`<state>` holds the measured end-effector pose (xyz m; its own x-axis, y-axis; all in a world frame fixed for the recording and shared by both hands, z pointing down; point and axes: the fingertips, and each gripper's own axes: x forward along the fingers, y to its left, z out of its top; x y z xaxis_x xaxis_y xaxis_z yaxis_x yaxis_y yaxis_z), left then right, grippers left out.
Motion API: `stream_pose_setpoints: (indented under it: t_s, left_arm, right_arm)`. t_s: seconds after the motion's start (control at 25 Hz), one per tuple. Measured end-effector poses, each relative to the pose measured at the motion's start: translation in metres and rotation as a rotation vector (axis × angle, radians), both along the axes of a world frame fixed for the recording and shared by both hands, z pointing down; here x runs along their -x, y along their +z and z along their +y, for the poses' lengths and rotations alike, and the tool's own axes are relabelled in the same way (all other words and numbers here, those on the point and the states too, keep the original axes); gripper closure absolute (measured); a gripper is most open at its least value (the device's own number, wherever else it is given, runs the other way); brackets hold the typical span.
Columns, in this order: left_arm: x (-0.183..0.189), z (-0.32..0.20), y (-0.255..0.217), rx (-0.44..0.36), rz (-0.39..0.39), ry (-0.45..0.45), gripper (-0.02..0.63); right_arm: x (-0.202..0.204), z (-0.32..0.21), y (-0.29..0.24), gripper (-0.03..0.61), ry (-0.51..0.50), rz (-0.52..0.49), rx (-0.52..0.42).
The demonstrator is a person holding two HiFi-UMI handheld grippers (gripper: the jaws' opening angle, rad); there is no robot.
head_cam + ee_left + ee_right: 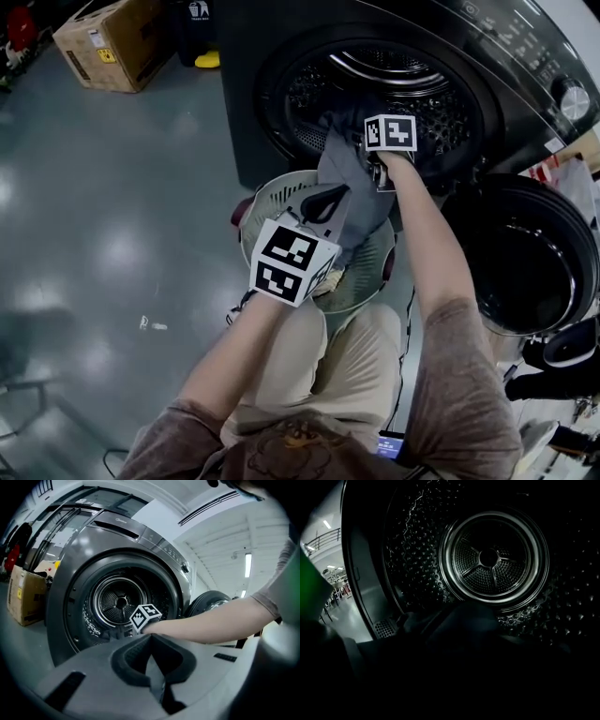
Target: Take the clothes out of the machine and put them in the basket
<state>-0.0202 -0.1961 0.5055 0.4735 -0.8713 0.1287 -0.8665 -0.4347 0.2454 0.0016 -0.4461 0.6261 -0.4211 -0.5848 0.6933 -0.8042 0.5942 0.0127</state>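
Observation:
The dark washing machine's drum (375,84) stands open. A grey garment (352,178) hangs from the drum's mouth down over the pale round basket (281,184) in front of it. My left gripper (326,202) is above the basket, shut on that garment; in the left gripper view the cloth (93,672) spreads around the closed jaws (151,660). My right gripper (386,141) reaches into the drum's mouth, with its marker cube (145,617) showing. Its jaws are hidden in the dark. A dark garment (459,625) lies on the drum floor in front of it.
The machine's round door (525,253) hangs open to the right of the basket. A cardboard box (112,42) sits on the grey floor at the far left. The person's knees are just behind the basket.

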Motion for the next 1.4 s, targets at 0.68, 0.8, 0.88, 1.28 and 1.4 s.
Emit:
stream_pose_setpoints:
  t_s: [0.68,0.8,0.88,1.28,1.4]
  left_arm:
    - [0.0,-0.001,0.005,0.02,-0.009,-0.011,0.609]
    - [0.0,-0.001,0.005,0.016,-0.015,-0.018,0.609]
    - [0.0,0.0,0.004,0.014,-0.017,-0.026,0.609]
    - [-0.004,0.006,-0.007,-0.013,-0.05,-0.062,0.609]
    - [-0.003,0.009,-0.01,-0.021,-0.053,-0.078,0.609]
  right_arm:
    - [0.01,0.068,-0.049,0.54,-0.254,0.027,-0.179]
    - [-0.003,0.106,-0.071,0.541,-0.292,-0.021,-0.24]
    - [-0.017,0.134,-0.079,0.541,-0.3,-0.056,-0.249]
    - [-0.034,0.276,-0.026,0.541,-0.434,-0.135,-0.077]
    - [-0.03,0.317,-0.009,0.54,-0.52,-0.123,-0.02]
